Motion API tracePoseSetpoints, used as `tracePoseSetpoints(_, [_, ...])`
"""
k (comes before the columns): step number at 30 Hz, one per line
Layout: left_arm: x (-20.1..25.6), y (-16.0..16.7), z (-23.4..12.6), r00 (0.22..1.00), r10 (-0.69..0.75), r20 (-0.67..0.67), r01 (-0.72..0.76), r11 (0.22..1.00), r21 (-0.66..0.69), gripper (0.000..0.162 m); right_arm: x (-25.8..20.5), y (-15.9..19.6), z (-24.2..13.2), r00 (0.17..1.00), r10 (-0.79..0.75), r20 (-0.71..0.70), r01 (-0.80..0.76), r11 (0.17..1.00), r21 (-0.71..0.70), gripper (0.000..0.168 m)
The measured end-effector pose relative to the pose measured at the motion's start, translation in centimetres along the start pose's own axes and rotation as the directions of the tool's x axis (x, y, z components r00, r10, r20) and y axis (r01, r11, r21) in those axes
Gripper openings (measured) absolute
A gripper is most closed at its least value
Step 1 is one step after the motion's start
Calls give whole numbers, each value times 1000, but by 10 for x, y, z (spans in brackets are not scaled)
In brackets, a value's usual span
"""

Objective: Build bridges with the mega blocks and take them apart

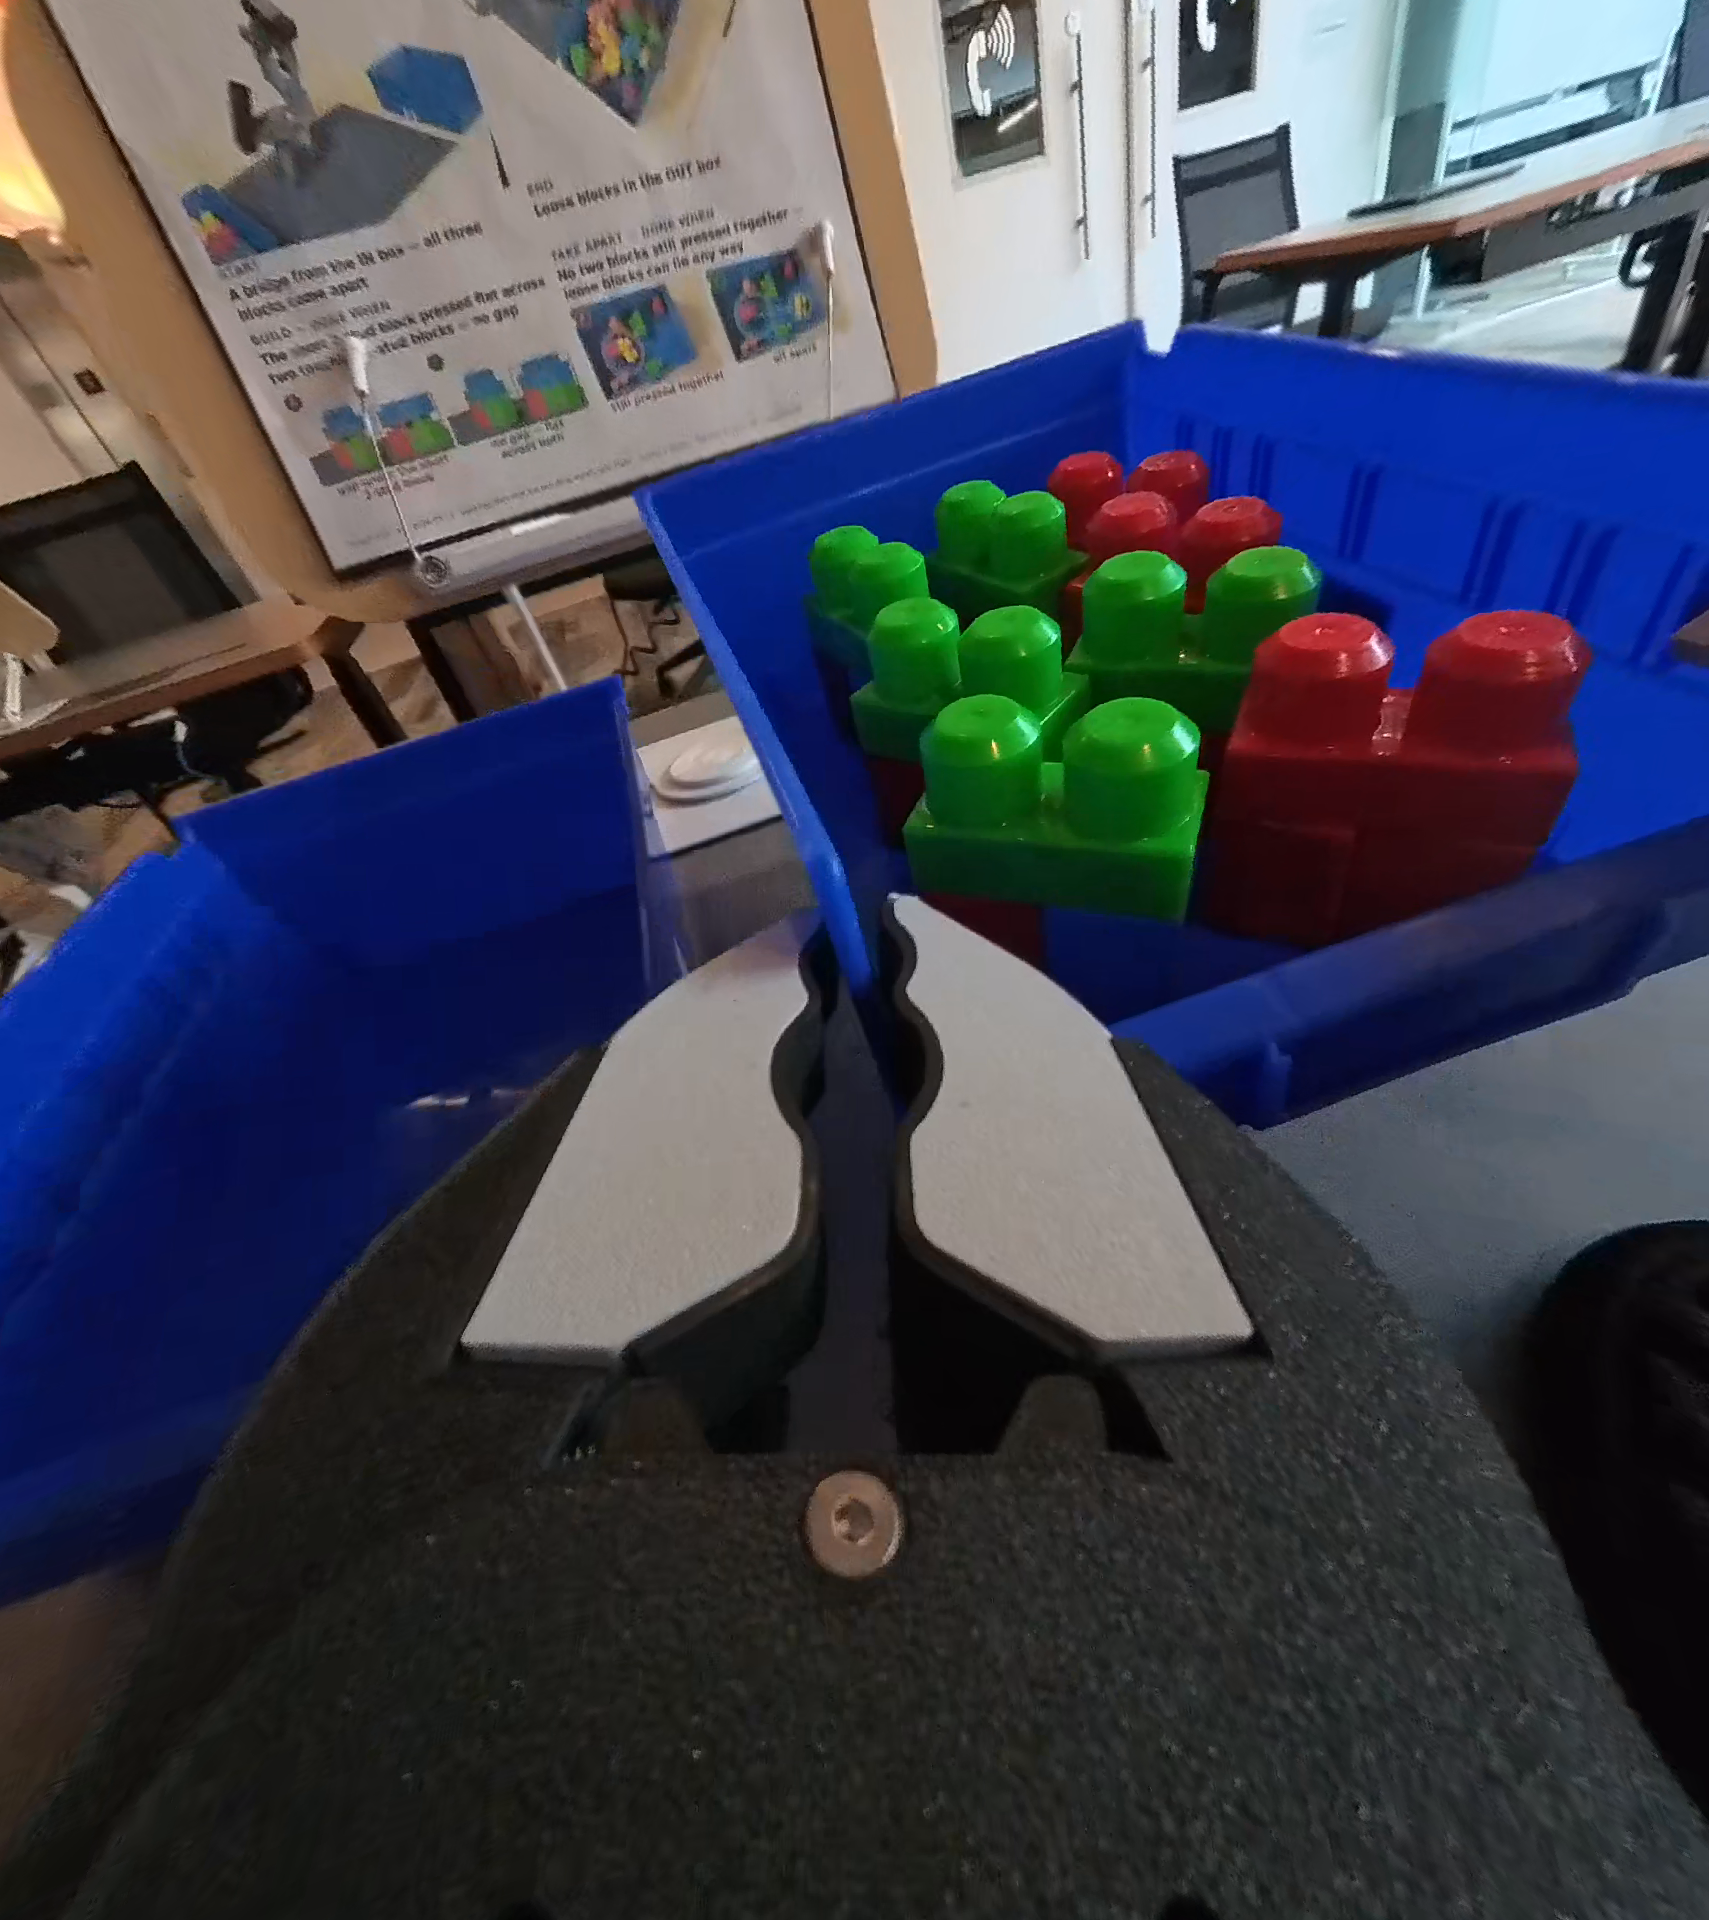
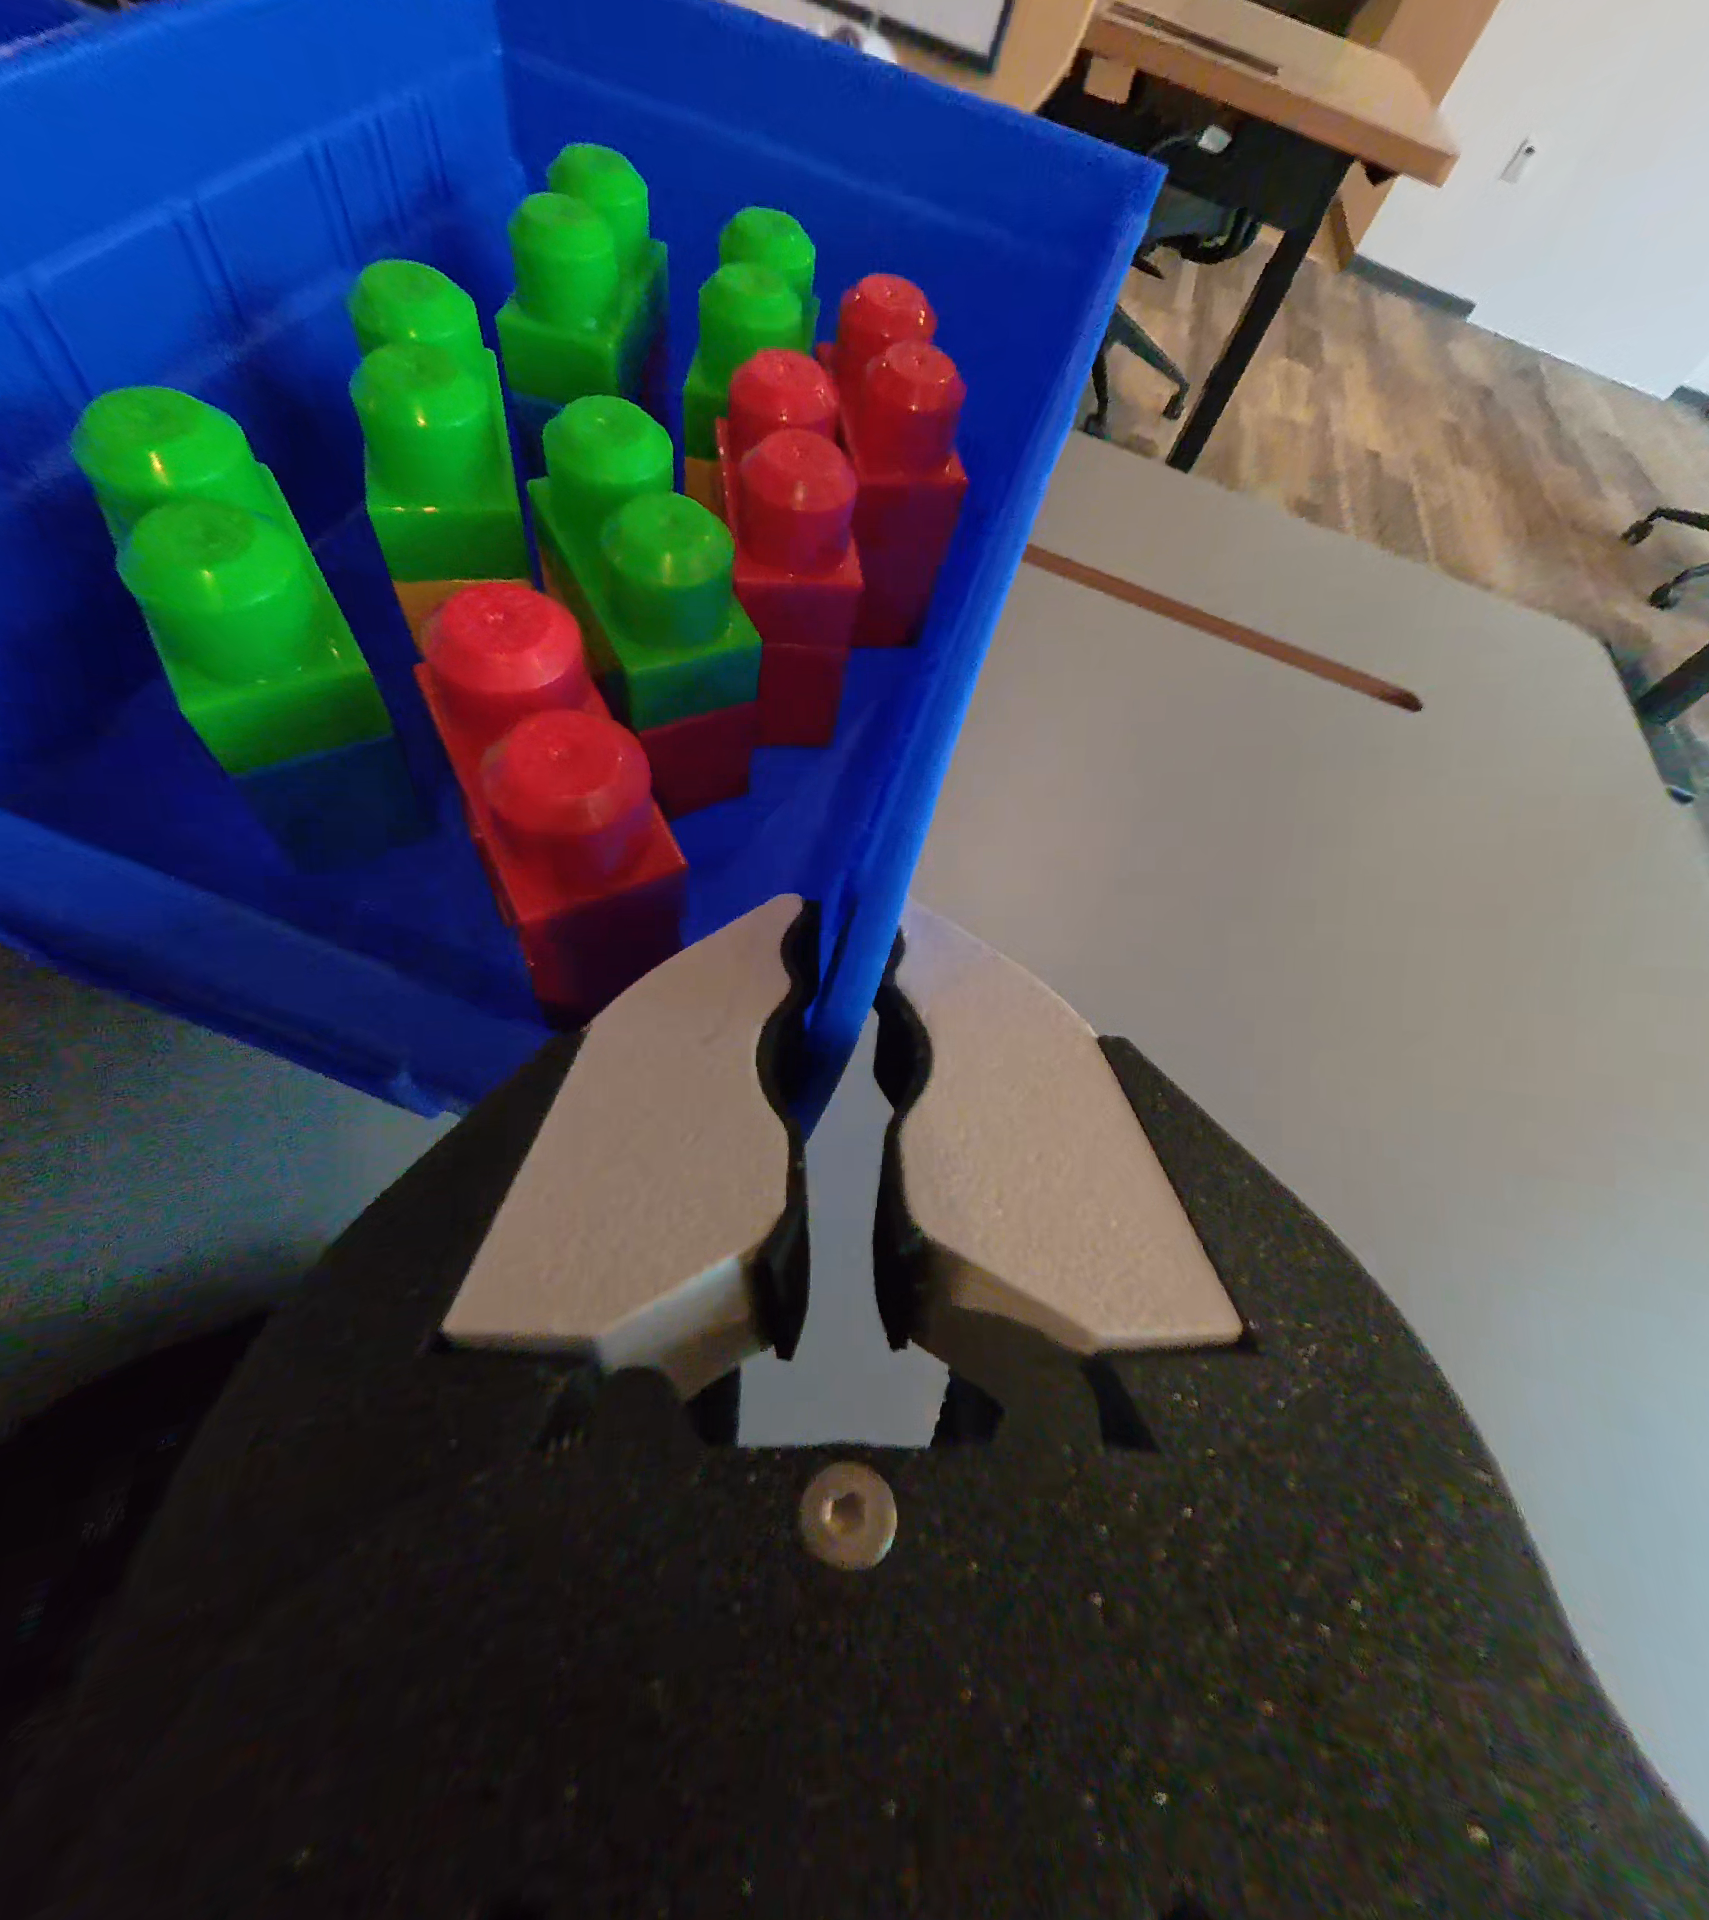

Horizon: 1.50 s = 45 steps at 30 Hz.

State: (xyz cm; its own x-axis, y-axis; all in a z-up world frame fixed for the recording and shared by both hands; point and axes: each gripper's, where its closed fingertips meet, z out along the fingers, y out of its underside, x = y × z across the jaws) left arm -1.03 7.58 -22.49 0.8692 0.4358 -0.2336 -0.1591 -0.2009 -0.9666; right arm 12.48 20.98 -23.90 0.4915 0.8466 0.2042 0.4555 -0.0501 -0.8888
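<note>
**Mega blocks packed in the blue bin, both grippers clamped on its walls**

Mega blocks stand studs-up in a tight cluster inside the blue bin, and both grippers have a wall of that bin between their fingers. In the left wrist view, the left gripper is nearly closed, its grey fingertips pinching the thin edge of the bin's near left corner. Just beyond those tips sits a green two-stud block stacked on darker blocks, with a red two-stud block touching it on the right. More green blocks run back along the left, and a group of red ones stands at the far end.

Over to the right wrist view: the right gripper is also drawn almost together, with the bin's right wall caught edge-on between its tips. From here the bin looks tilted, the blocks leaning away. A red stack stands closest to the fingers, green-topped stacks fill the left and middle, and two tall red stacks stand against the gripped wall.

To the left in the left wrist view, a second blue bin sits near, apart from the first. Beyond both, an instruction poster stands propped up. The grey tabletop spreads out to the right of the bin, with wooden desks and office chairs farther off.
</note>
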Motion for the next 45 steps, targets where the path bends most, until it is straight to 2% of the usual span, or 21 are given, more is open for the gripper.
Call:
tracePoseSetpoints(9, [-54,-36,-37,998,-30,-46,33,997,67,7,-43,-57,-34,1000,-23,-16,24,1000,21,8])
tracePoseSetpoints(17, [-146,-38,-79,1000,-5,23,3,994,110,7,-129,-109,-26,998,-44,45,39,994,102,8])
tracePoseSetpoints(26, [-263,-1,-140,977,7,213,-24,997,76,7,-262,-144,9,969,-89,229,46,982,184,9])
tracePoseSetpoints(35, [-357,37,-196,927,-5,376,-9,999,36,7,-381,-167,36,915,-130,383,45,973,224,9])
tracePoseSetpoints(40, [-395,58,-226,886,-23,463,18,1000,15,6,-439,-167,46,878,-133,459,27,973,230,10])
tracePoseSetpoints(45, [-416,94,-242,865,-38,500,60,998,-28,6,-478,-151,56,861,-149,487,53,977,206,11])
